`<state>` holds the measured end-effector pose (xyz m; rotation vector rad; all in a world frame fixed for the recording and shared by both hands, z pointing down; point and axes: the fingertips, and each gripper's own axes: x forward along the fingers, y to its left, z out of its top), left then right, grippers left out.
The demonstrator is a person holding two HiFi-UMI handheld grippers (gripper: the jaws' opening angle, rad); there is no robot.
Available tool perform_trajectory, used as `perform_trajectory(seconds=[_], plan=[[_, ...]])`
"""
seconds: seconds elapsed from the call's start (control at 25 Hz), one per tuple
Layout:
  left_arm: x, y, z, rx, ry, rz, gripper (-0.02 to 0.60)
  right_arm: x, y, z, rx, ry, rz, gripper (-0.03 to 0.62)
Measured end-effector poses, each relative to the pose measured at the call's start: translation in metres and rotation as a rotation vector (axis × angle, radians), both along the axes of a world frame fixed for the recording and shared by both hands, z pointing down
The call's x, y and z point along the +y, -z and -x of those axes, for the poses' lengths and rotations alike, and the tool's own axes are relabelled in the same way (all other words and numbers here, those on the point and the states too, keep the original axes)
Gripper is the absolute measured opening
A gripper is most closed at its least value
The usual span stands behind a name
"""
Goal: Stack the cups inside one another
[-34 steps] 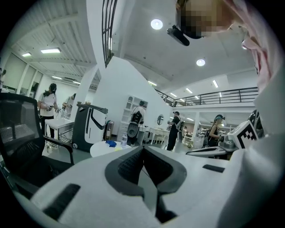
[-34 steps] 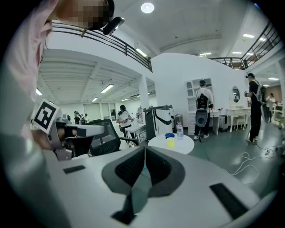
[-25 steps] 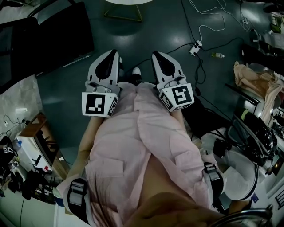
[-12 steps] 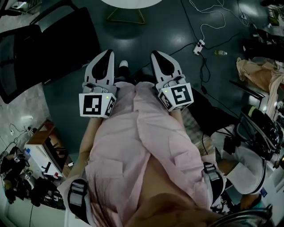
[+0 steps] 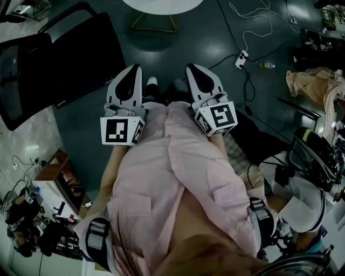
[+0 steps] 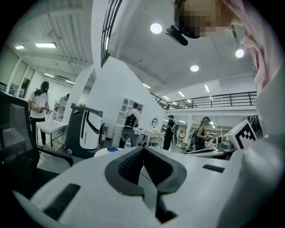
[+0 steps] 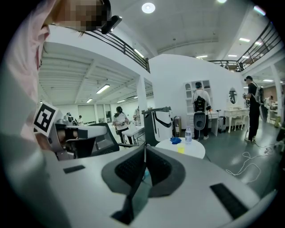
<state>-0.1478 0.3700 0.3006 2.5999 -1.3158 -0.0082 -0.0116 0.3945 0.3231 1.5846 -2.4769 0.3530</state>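
A small yellow cup stands on a round white table some way ahead in the right gripper view, beside a blue object that is too small to identify. The left gripper view shows the same table and the blue object. In the head view only the table's near edge shows at the top. My left gripper and right gripper are held side by side in front of the pink shirt, far from the table. Both are shut with nothing in them.
A clear water bottle stands on the table. A black office chair is at my left. Cables and a power strip lie on the dark floor to the right. Cluttered benches flank both sides, and several people stand in the distance.
Both grippers and the view have moved forward over the floor. The white table's edge and the black chair show more than before. The jaws stay shut.
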Motion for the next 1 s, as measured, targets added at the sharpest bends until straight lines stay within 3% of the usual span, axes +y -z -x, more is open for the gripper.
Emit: perform_trajectory(seconds=[0.52,0.8,1.0], plan=[[-0.024,-0.01,0.001,0.074,0.006,0.051,0.016,-0.013,-0.005,-0.009,0.033,-0.051,0.023,0.032],[-0.041,-0.014,-0.012,0.054,0.008,0.064,0.015,-0.035,-0.008,-0.018,0.027,-0.031,0.023,0.032],[-0.058,-0.02,-0.019,0.05,0.06,0.092,0.016,-0.065,-0.012,-0.028,0.026,0.009,0.038,0.032]])
